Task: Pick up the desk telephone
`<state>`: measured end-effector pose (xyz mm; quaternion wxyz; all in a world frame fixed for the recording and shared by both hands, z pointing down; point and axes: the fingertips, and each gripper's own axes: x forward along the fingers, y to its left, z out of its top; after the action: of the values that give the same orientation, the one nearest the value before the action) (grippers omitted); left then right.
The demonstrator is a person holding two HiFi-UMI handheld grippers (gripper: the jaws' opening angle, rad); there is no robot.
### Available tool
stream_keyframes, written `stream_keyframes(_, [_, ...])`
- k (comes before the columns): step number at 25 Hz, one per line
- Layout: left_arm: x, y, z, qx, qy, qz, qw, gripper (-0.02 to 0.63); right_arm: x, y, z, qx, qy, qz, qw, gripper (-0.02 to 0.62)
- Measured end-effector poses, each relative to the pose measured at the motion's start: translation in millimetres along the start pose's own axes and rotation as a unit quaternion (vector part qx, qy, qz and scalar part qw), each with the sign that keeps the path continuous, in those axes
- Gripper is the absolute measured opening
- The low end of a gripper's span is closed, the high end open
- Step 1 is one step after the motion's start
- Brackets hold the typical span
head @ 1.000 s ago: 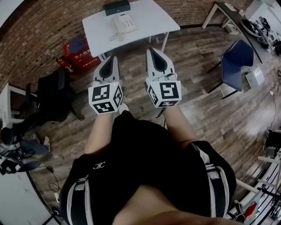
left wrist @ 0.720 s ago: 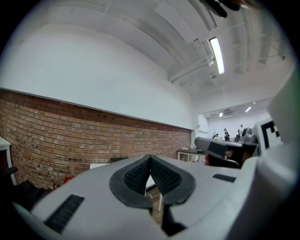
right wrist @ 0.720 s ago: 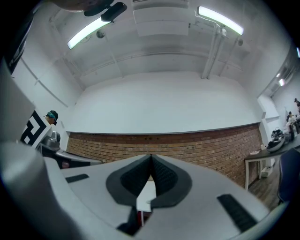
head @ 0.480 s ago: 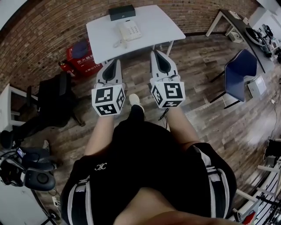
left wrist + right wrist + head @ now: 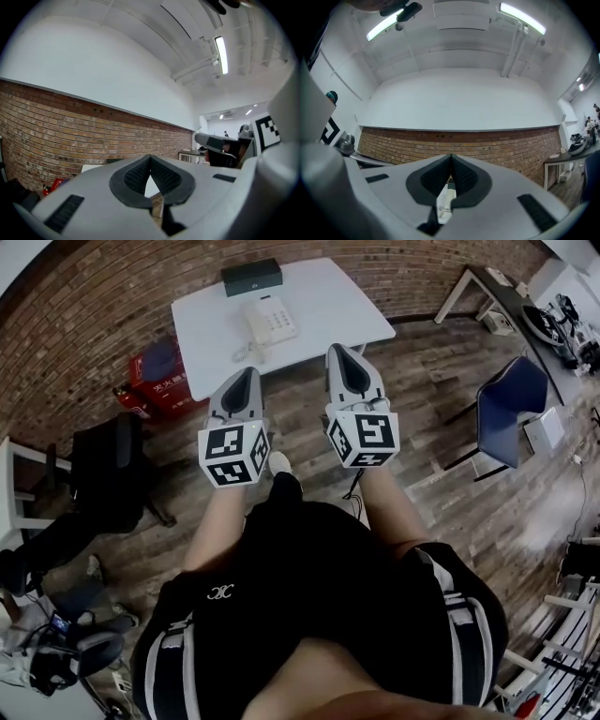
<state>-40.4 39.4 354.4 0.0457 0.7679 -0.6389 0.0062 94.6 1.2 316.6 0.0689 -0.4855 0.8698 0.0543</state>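
A white desk telephone (image 5: 266, 319) with its coiled cord lies on the white table (image 5: 328, 306) by the brick wall, in front of a black box (image 5: 251, 277). In the head view my left gripper (image 5: 242, 377) is shut with nothing in it, held over the floor just short of the table's near edge. My right gripper (image 5: 345, 355) is shut and empty too, its tip near the table edge to the right of the phone. A strip of the phone (image 5: 444, 202) shows through the gap below the shut right jaws (image 5: 451, 173). The left gripper view shows shut jaws (image 5: 150, 174) and brick wall.
A red box (image 5: 159, 373) stands on the floor left of the table. A black office chair (image 5: 108, 470) is at the left and a blue chair (image 5: 509, 404) at the right. Another desk (image 5: 506, 287) with clutter runs along the far right. The floor is wooden planks.
Both grippers, still shut, have moved forward toward the table as the person walks; the table and phone sit closer to them and larger in the head view.
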Motion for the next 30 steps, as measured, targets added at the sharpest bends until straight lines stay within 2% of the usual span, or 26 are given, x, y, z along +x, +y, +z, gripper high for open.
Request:
stream_keyframes(6, [48,16,-17,-0.006,0.023,0.003,0.9997,0.002,42,-20,-28,-0.020,0.018,-0.002,1.000,-0.002])
stream_keyframes(12, [97,36,-15,-0.010,0.034,0.007,0.9994,0.002,89,-39,-42,-0.012,0.031,0.005,0.999,-0.002])
stream_keyframes(23, [187,101,-18,-0.024,0.068,0.026,0.9971,0.002,201,-56,-78,0.017,0.065,0.024,0.997,-0.002])
stream_keyframes(30, [244,147,-26,-0.057,0.087,0.033,0.9941,0.002,272,-61,-109,0.021,0.093,0.039,0.995,-0.002])
